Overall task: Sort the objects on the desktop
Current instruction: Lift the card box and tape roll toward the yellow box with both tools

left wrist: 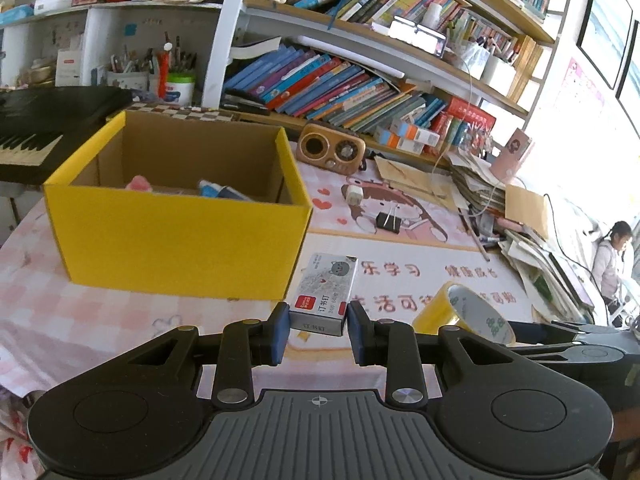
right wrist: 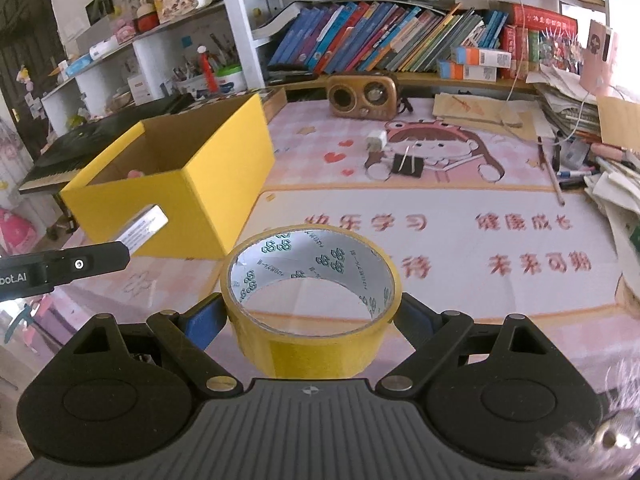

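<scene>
Both claws are loaded: your left claw (left wrist: 318, 330) grips the staple box (left wrist: 325, 294), your right claw (right wrist: 312, 320) pinches the yellow tape roll (right wrist: 310, 300).

Watch the staple box: the blue pads catch only its near end, so at lower centre of the left view most of it juts forward and could pivot or slip if you swing fast. The tape roll is squeezed across its round wall and may pop out. The yellow cardboard box (left wrist: 176, 236) fills the left half of that view, its near wall between you and the opening; you could clip it. Both claws point forward above the bench (right wrist: 460, 248), side by side, close enough to collide.
</scene>
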{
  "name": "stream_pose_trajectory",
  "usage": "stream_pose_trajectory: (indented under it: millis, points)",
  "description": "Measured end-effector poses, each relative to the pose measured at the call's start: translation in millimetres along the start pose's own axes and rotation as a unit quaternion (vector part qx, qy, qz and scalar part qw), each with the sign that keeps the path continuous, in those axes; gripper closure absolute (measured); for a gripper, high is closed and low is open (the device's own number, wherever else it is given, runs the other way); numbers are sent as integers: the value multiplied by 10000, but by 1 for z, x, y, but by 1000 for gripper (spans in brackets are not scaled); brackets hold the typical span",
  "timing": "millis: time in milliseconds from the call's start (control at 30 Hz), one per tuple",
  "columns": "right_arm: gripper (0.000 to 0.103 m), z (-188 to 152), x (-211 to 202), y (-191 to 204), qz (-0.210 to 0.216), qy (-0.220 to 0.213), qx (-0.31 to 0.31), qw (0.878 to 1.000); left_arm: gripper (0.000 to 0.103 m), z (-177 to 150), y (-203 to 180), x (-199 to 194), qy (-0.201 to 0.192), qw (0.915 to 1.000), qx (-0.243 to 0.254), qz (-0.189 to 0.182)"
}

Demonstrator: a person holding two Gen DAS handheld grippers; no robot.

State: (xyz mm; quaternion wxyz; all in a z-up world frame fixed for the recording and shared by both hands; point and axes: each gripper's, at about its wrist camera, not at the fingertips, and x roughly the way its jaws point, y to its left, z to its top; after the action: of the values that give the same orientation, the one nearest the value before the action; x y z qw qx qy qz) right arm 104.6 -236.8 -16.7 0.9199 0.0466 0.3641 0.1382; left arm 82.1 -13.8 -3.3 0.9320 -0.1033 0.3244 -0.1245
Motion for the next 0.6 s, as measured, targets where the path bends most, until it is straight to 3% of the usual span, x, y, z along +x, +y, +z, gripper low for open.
stream_pose_trajectory:
  millis: [333, 600]
  points:
    - [14, -19, -10, 37, 139, 75, -122, 9998, 74, -16, 24, -30, -54, 9999, -146, 71]
    - [14, -20, -7, 68, 428, 143, -449, 9980, 74, -26, 46, -55, -215, 9984, -391, 344]
